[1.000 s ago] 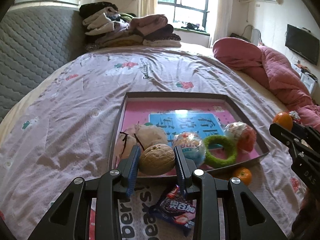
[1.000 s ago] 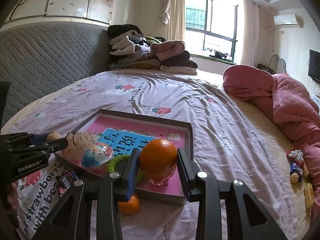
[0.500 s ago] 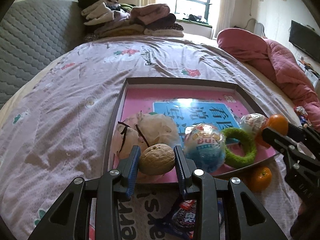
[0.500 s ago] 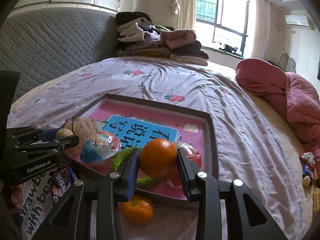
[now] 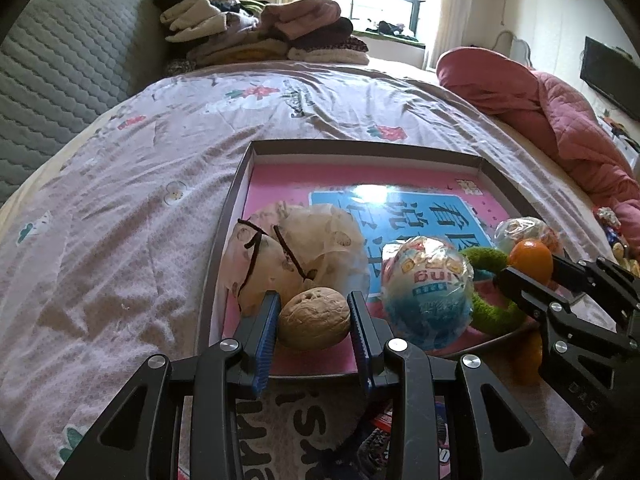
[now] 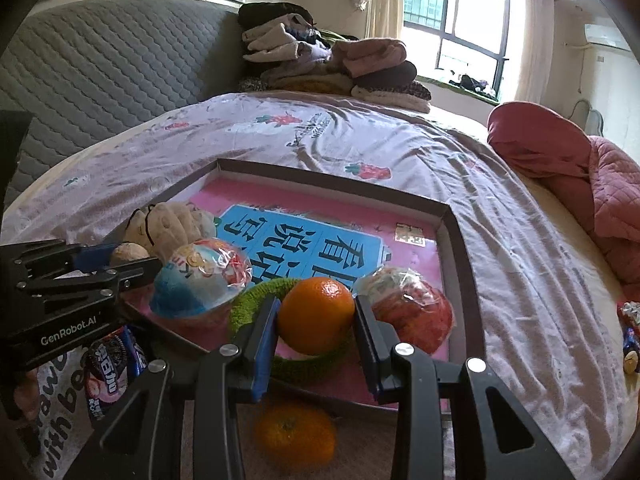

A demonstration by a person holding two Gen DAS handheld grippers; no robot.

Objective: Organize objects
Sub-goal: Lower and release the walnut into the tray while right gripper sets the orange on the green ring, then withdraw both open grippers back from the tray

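A shallow box lid [image 5: 362,148] [image 6: 328,178] with a pink printed floor lies on the bed. My left gripper [image 5: 313,312] is shut on a brown walnut [image 5: 314,318], held just over the lid's near left corner beside a cream plush toy [image 5: 316,240]. My right gripper [image 6: 316,320] is shut on an orange [image 6: 316,310] above a green ring [image 6: 256,300] near the lid's front edge. A blue and white wrapped ball [image 5: 428,290] [image 6: 200,280] and a red wrapped ball [image 6: 412,304] rest inside. In the left wrist view the right gripper [image 5: 528,268] carries the orange [image 5: 530,260].
A second orange [image 6: 296,436] lies on the sheet in front of the lid. A cookie packet [image 6: 110,364] sits at the near left on a printed cloth. Folded clothes [image 6: 324,64] are stacked at the headboard. A pink quilt [image 6: 580,176] and small items [image 6: 630,336] lie right.
Both grippers have sunk and moved forward over the lid, each keeping its load. The walnut now hangs over the lid's near corner and the orange over the green ring.
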